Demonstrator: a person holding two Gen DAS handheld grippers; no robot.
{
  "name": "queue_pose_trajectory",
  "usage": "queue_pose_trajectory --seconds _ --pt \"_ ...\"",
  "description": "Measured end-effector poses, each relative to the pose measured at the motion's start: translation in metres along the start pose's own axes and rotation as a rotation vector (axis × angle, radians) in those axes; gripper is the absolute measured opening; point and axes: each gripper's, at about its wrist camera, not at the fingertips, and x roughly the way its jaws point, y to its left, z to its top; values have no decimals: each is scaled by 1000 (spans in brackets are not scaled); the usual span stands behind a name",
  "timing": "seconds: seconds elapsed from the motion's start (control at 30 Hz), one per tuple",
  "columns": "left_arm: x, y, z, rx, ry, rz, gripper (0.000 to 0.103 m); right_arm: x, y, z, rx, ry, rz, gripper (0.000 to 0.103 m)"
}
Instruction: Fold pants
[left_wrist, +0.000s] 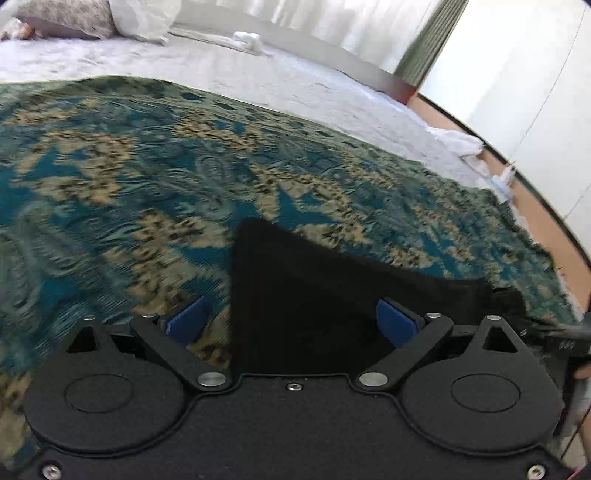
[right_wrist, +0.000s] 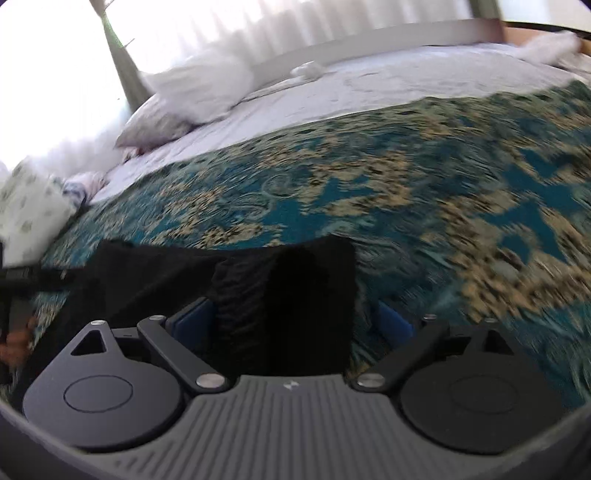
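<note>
On the near edge of the bed, the black pants (left_wrist: 332, 295) lie across the patterned teal-and-gold blanket (left_wrist: 147, 166), and both my tools sit right over them. My left gripper (left_wrist: 291, 325) has its jaws spread wide, with a pointed corner of the dark cloth lying between the blue pads (left_wrist: 186, 319); I see no pinch on it. My right gripper (right_wrist: 295, 321) is likewise wide apart, with a bunched fold of the pants (right_wrist: 280, 295) running up between its fingers, loose as far as I can tell.

I judge the fabric soft, light and limp: it drapes and creases, so it will sag wherever I don't support it. I'd take hold at the corners or along a hem, one tool at each end, and pinch through every layer so none slips free.

The blanket looks textured and grippy, so cloth dragged across it may catch and ruck. Beyond its far edge is a pale sheet (left_wrist: 258, 74), with pillows (right_wrist: 199, 88) at the bed's head, bright curtains behind, and wooden floor (left_wrist: 535, 206) off the side.
</note>
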Motion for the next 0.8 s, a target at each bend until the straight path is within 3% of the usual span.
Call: queue_pose_trajectory --seconds 0.03,0.17,0.23,0.3,0.5,0.67,0.77,0.8 --pt "3 2 2 -2 2 -20 92 3 0 3 -5 8 25 81" --pt "10 9 6 -5 9 -71 71 8 -9 8 60 5 93 69" --pt "9 9 6 -1 -7 -19 23 4 -14 6 114 -16 117 47" --pt "4 11 5 -27 -38 -10 18 3 -16 5 174 -15 153 35" --pt "-11 -10 15 88 -170 148 14 16 17 33 97 -50 107 32" --pt "12 -3 28 108 -140 286 18 61 24 58 83 -8 62 35" --pt "16 -12 22 145 -123 372 36 60 30 52 60 -22 0 56" --pt "13 -16 21 156 -124 397 41 53 33 50 59 -36 -22 71"
